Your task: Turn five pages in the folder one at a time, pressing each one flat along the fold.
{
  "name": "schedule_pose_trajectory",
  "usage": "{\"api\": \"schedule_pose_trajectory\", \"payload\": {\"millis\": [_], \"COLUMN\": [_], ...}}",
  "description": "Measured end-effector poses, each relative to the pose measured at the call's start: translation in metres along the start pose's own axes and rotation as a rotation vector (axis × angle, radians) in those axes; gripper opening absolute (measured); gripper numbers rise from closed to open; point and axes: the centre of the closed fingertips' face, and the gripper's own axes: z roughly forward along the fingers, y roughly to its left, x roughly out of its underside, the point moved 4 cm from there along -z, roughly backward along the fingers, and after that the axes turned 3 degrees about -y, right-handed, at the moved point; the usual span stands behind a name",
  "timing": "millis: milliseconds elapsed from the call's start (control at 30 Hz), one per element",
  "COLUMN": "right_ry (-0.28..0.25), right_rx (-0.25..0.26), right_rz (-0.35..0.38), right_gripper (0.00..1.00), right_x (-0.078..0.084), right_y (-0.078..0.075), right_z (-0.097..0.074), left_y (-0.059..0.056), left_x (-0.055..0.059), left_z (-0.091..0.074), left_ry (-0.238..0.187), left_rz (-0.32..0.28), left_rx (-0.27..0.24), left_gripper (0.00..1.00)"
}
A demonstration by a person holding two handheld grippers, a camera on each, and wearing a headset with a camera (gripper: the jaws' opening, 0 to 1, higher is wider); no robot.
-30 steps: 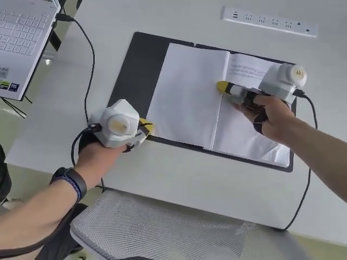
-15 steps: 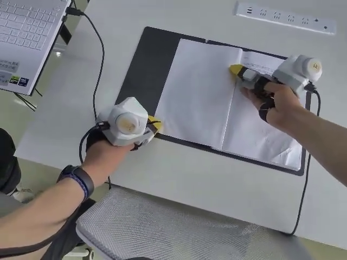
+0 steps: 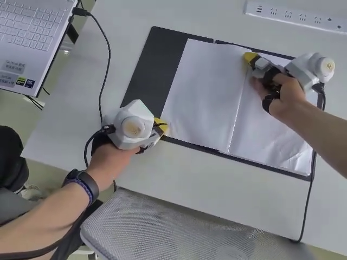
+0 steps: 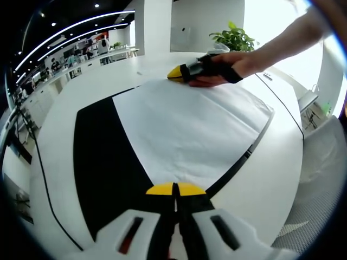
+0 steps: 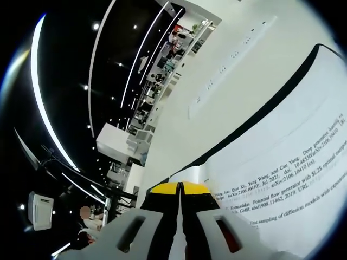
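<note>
Head view, listed near to far: mesh chair seat (image 3: 162, 227) below the white desk (image 3: 190, 179). The left gripper (image 3: 161, 128) had its jaws pressed together on nothing visible, its tip at the near edge of the open black folder (image 3: 146, 70), which lay flat mid-desk. The turned page (image 3: 206, 92) lay blank on the left, and the fold (image 3: 236, 108) ran away from the viewer. The right gripper (image 3: 250, 58) sat at the fold's far end, and the right gripper view showed its jaws closed together over a printed page (image 5: 282, 162). Judged step: pressing the turned sheet flat. It would go best with the shut tip drawn along the fold under light, even pressure while the left gripper steadied the folder against sliding. Surroundings: a laptop (image 3: 27, 38) lay far left, with its black cable (image 3: 103, 65) running beside the folder. A power strip (image 3: 295, 15) lay beyond the folder. The right gripper's own cable (image 3: 312, 189) trailed past the folder's right edge and might drag on the loose sheets.
</note>
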Motion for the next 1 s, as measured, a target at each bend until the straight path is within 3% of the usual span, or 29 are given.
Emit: {"api": "schedule_pose_trajectory", "payload": {"millis": [233, 467, 633, 733, 1000], "right_ry": [-0.062, -0.043, 0.015, 0.081, 0.150], "right_rx": [0.010, 0.003, -0.022, -0.054, -0.089], "right_rz": [0.037, -0.033, -0.097, -0.141, -0.186], "right_gripper": [0.00, 0.00, 0.00, 0.00, 0.00], "right_x": [-0.009, -0.006, 0.005, 0.016, 0.040], "right_y": [-0.001, 0.002, 0.006, 0.010, 0.023], "right_z": [0.008, 0.007, 0.000, -0.008, -0.035], "left_y": [0.000, -0.001, 0.000, 0.000, -0.001], "left_x": [0.000, 0.000, 0.001, 0.001, 0.002], "left_z": [0.000, -0.001, 0.001, 0.001, 0.000], "left_ry": [0.002, -0.005, -0.007, -0.007, -0.011], "left_rz": [0.001, -0.009, -0.013, -0.013, -0.008], "left_rx": [-0.002, -0.001, -0.004, -0.005, -0.008], "left_gripper": [0.00, 0.00, 0.00, 0.00, 0.00]}}
